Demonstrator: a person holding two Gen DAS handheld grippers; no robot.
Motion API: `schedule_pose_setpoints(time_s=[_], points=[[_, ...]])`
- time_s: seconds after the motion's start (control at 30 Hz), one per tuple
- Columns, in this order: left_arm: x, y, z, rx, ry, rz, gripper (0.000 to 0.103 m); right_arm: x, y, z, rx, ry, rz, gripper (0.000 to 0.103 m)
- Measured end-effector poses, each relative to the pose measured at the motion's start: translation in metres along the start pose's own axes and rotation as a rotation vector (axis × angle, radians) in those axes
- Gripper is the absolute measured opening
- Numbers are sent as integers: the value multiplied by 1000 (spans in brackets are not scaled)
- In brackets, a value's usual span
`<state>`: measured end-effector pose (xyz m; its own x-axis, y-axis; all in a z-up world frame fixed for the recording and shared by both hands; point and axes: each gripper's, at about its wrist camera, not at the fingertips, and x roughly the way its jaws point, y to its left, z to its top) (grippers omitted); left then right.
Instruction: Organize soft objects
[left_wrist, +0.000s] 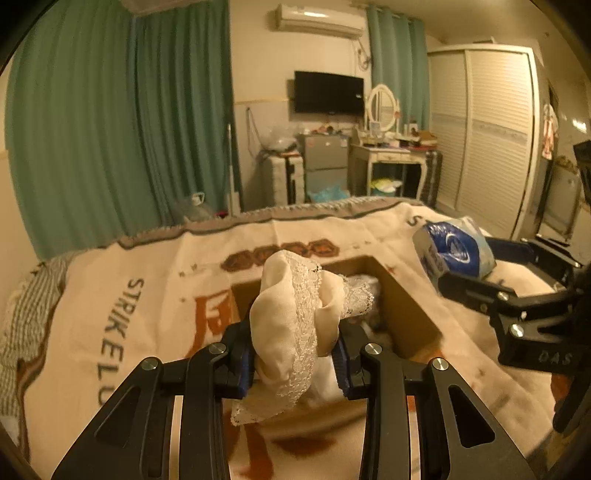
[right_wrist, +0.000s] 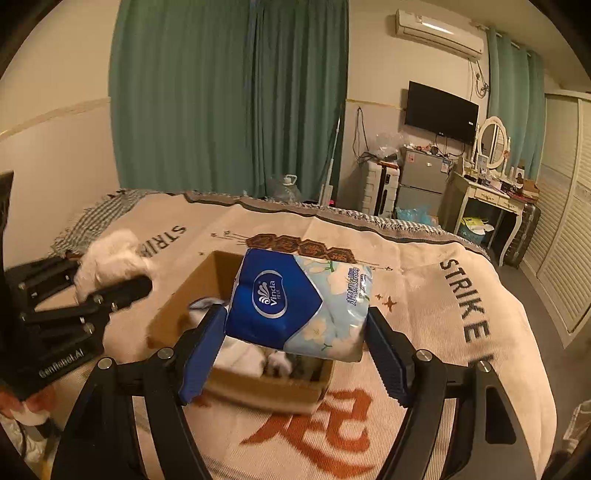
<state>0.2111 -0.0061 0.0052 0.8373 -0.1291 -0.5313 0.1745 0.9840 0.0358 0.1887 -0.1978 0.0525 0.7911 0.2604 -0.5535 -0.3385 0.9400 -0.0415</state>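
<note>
My left gripper (left_wrist: 295, 360) is shut on a cream lace-trimmed cloth (left_wrist: 295, 321) and holds it above the near side of an open cardboard box (left_wrist: 406, 314). My right gripper (right_wrist: 295, 332) is shut on a blue Vinda tissue pack (right_wrist: 291, 302) and holds it over the same box (right_wrist: 266, 387), which has pale soft items inside. In the left wrist view the tissue pack (left_wrist: 454, 247) and right gripper (left_wrist: 469, 266) hang to the right of the box. In the right wrist view the left gripper (right_wrist: 114, 280) with the cloth (right_wrist: 107, 258) sits left of the box.
The box stands on a bed covered by a cream blanket (right_wrist: 424, 295) with "STRIKE" lettering and orange characters. Beyond the bed are teal curtains (left_wrist: 129, 129), a small fridge (left_wrist: 325, 166), a dressing table (left_wrist: 391, 158), a wall TV (left_wrist: 328, 92) and a white wardrobe (left_wrist: 487, 129).
</note>
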Motion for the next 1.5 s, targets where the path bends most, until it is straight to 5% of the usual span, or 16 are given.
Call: schedule_pose_setpoints(time_s=[0.2,0.47,0.53,0.57,0.6,0.63,0.87,1.03,1.1,1.23,1.5], points=[[69,7,4,20,39,11,34,57,-12,11,12,32,36,75],[110,6,-3,77,83,-1,37,112,-18,-12,21,99,67,76],[113,8,-4,54,119,-5,50,115,-18,-17,11,100,66,82],[113,7,-3,49,128,4,69,115,-19,-18,12,100,56,92],[110,7,-2,49,120,19,76,115,-20,-18,15,102,47,97],[103,5,-1,54,89,36,83,113,-22,-18,24,96,38,97],[39,0,20,67,-5,107,84,67,-29,-12,66,49,11,97],[-56,-8,50,79,-171,125,84,-11,-24,11,45,-50,-34,97],[-91,-11,57,76,-242,118,97,-54,-20,23,47,-115,-46,97],[-168,-18,63,67,-394,129,98,-121,-13,40,61,-228,-64,97],[-263,-19,46,-40,-550,157,100,-223,7,45,87,-376,-93,103]])
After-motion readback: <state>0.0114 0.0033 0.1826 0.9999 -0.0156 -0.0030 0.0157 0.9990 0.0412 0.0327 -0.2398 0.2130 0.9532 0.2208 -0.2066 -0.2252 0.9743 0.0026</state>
